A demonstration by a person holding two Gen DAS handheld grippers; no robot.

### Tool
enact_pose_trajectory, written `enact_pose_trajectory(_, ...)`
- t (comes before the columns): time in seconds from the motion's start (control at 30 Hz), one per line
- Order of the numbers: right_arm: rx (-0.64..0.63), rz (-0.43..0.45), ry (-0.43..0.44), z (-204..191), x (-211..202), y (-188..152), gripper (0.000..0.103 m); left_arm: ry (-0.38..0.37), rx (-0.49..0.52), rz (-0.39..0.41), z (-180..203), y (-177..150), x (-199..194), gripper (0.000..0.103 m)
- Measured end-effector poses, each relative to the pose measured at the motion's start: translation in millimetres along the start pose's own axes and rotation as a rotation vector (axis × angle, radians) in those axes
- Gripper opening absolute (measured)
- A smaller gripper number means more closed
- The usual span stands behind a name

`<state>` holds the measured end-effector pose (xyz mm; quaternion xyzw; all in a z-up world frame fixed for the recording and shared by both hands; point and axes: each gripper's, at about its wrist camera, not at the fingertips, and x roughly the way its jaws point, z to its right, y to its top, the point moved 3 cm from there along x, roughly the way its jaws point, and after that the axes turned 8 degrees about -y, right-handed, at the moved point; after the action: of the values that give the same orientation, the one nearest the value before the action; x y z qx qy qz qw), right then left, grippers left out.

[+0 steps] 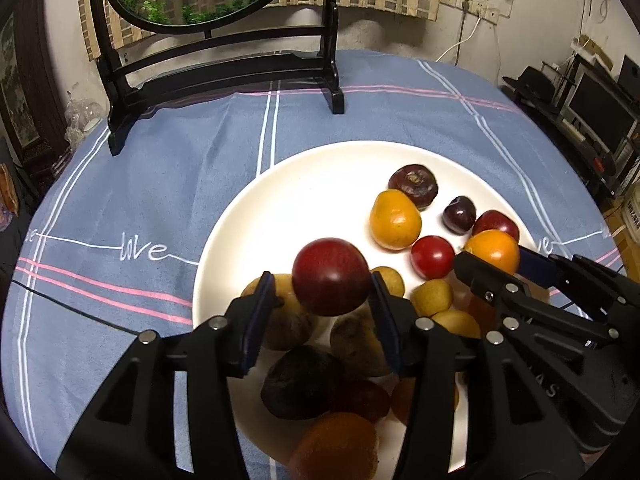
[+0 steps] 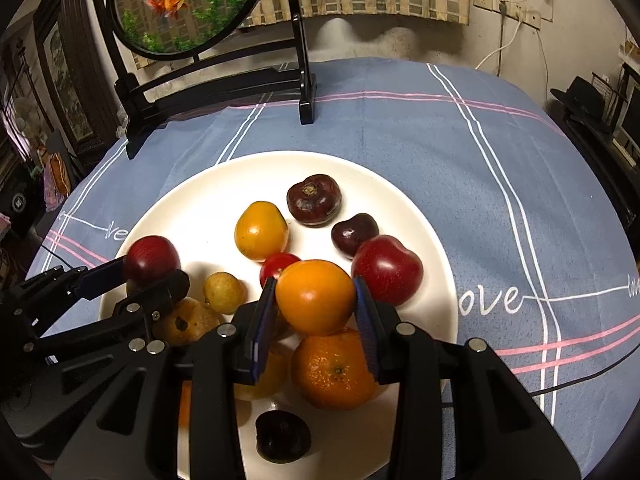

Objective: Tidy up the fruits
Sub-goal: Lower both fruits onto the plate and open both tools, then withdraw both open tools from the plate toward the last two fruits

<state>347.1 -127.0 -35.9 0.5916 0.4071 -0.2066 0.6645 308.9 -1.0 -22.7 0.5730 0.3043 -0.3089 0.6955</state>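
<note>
A white plate [image 1: 304,184] on the blue tablecloth holds several small fruits. My left gripper [image 1: 323,292] is shut on a dark red plum [image 1: 330,276] and holds it above the plate's left part; it also shows in the right wrist view [image 2: 151,261]. My right gripper [image 2: 316,300] is shut on a smooth orange fruit [image 2: 315,296], just above a dimpled mandarin [image 2: 334,368]; the orange fruit also shows in the left wrist view [image 1: 493,251]. On the plate lie a yellow-orange fruit [image 2: 261,230], a dark brown round fruit [image 2: 314,199], a dark cherry [image 2: 354,235] and a red plum [image 2: 387,270].
A black wooden stand [image 1: 224,68] with a round painted panel stands at the table's far left. Small yellow fruits [image 1: 432,298] and a dark fruit [image 1: 302,382] lie under the grippers. Wall sockets and cables are behind, shelves at the right.
</note>
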Motion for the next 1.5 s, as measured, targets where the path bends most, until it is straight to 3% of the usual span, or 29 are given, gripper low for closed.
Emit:
enact_pose_trajectory(0.1, 0.023, 0.013, 0.007, 4.3, -2.4, -0.9, 0.04, -0.008, -0.004, 0.024, -1.8, 0.5, -0.3, 0.064)
enact_pose_trajectory(0.23, 0.041, 0.037, 0.017, 8.3, -11.6, -3.3, 0.043, -0.016, 0.024, 0.053, 4.4, -0.1, -13.1, 0.067)
enact_pose_trajectory(0.37, 0.052, 0.053, 0.02, 12.0, -21.2, -7.1, 0.046, 0.027, 0.068, 0.107, 12.6, 0.2, -30.6, 0.076)
enact_pose_trajectory(0.77, 0.012, 0.123, -0.012, 15.2, -69.3, -35.8, 0.053, 0.047, 0.044, 0.153, 6.7, -24.4, -71.9, 0.084)
enact_pose_trajectory(1.23, 0.053, 0.105, 0.009, 25.9, -103.9, -97.4, 0.055, 0.035, 0.051, 0.146, 1.5, -95.8, -118.9, 0.089)
enact_pose_trajectory(1.5, 0.053, 0.112, 0.009, 24.6, -119.2, -126.9, 0.062, 0.031, 0.085, 0.134, 13.1, -124.6, -129.2, 0.091)
